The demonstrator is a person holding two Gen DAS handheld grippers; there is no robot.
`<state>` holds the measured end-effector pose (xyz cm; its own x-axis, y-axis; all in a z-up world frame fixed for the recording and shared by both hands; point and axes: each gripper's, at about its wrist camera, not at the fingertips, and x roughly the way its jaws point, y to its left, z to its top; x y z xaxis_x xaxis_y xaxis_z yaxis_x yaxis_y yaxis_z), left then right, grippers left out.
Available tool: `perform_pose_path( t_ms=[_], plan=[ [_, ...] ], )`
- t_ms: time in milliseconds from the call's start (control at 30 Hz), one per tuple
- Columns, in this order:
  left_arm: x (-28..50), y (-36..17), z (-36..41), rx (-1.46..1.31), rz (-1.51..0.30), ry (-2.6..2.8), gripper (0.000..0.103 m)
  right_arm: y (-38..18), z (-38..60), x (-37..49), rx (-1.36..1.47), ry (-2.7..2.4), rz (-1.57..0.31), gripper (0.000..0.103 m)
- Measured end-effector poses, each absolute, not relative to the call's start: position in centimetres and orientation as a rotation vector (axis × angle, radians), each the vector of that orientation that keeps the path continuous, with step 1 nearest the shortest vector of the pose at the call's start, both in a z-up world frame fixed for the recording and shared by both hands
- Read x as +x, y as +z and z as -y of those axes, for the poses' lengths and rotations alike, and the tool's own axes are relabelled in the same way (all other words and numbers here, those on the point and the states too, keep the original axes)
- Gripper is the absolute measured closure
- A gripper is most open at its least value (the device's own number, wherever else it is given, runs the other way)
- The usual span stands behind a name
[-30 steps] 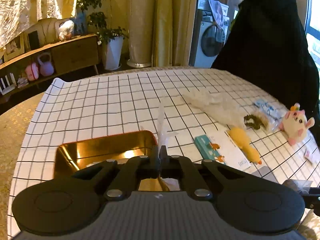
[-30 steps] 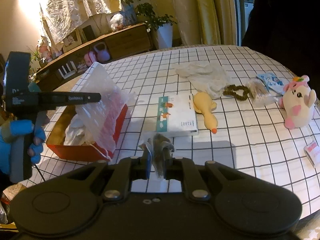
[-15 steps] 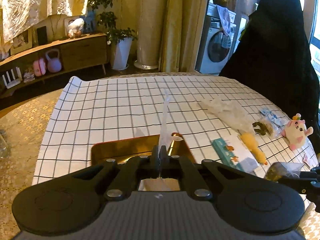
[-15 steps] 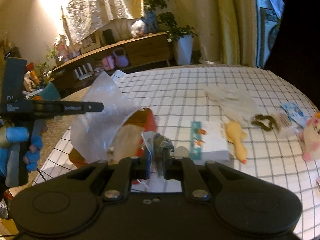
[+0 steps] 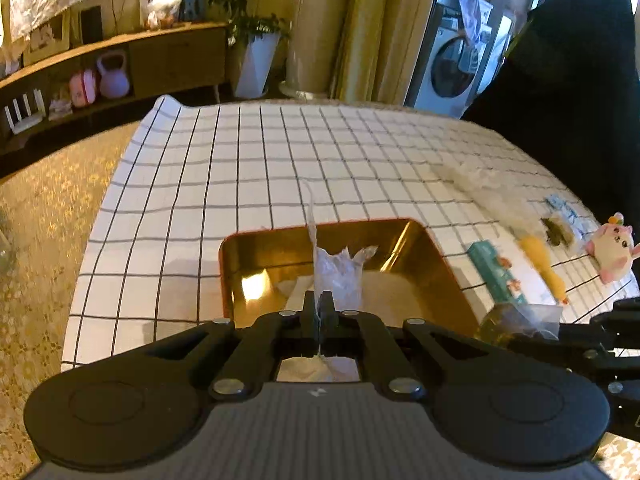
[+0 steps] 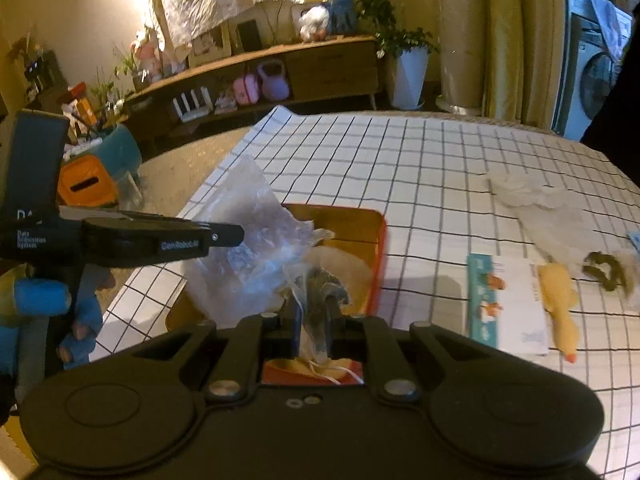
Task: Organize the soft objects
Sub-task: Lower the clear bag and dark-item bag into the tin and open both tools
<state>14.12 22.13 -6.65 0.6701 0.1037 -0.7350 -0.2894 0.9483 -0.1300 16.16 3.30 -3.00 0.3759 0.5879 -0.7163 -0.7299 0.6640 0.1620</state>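
Bag point(image 6: 248, 256) of clear plastic over red tray point(image 6: 380, 248), mouth held apart for filling: left claw point(image 5: 319, 306) pinching one edge, right claw point(image 6: 312, 312) clamped on grey soft item point(image 6: 324, 284).

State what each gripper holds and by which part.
Left gripper: shut on the clear plastic bag, pinching its thin edge. Right gripper: shut on a small grey crumpled item, gripped at its lower part.
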Motion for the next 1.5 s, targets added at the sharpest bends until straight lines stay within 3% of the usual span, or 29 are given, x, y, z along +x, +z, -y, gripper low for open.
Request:
perform_pose_path(
  t_ms=[600, 1000, 1500],
  plan=[
    [14.5, -9.9, -22.5, -0.141, -0.915, 0.19, 0.102, -7.2, -8.5, 16.6, -0.336, 0.832, -0.919, 0.092],
    [14.8, -10.2, -22.3, -0.128, -0.933, 0.186, 0.101, -8.2, -9.1, 16.7, -0.358, 0.836, -0.936, 0.08],
    [13.4, -8.2, -21.1, -0.111, -0.896, 0.24, 0.1, -4.8, -5.9, 15.4, -0.289, 0.884, -0.857, 0.054]
  ],
)
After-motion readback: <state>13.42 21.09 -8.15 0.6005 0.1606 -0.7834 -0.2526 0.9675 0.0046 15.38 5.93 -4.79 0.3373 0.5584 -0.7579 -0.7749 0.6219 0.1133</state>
